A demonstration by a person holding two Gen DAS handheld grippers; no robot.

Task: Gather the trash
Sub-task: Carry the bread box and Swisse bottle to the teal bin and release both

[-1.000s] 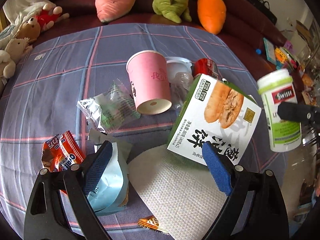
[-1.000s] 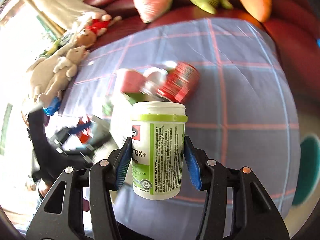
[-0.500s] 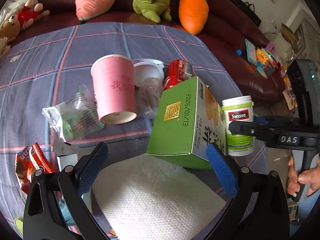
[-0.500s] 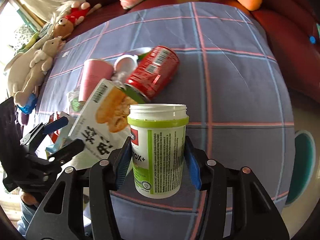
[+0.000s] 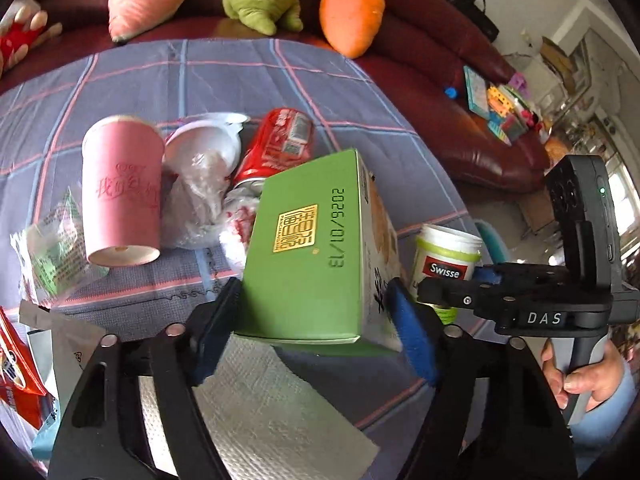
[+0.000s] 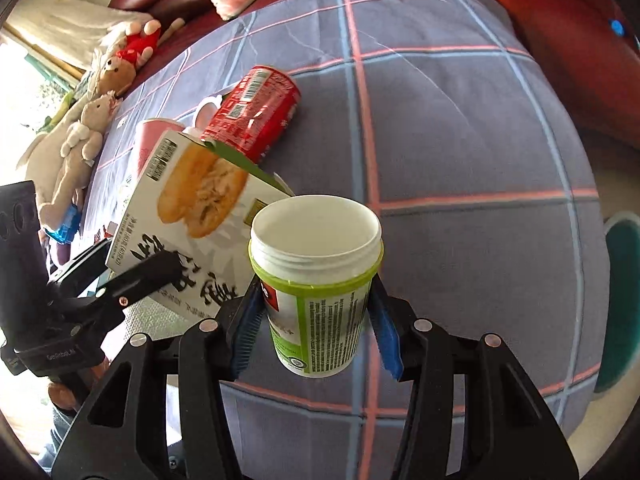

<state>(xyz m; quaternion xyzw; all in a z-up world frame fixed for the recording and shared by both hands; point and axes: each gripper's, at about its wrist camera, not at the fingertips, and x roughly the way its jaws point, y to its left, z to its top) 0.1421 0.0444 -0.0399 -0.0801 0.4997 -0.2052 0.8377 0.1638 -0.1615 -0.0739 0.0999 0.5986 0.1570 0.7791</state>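
Observation:
My left gripper is shut on a green and white food box, held tilted above the checked cloth; the box also shows in the right wrist view. My right gripper is shut on a white supplement bottle with a green label, upright, just right of the box; it shows in the left wrist view. A red can, a pink paper cup, a white plastic cup and clear wrappers lie on the cloth beyond.
A white paper towel lies under the left gripper, with a red snack packet at the left edge. Plush toys sit on the dark red sofa behind. A teal bin stands off the table's right side.
The left gripper has closed on the green box and lifted it. The right gripper with the bottle has dropped lower and tilted, ending close beside the box.

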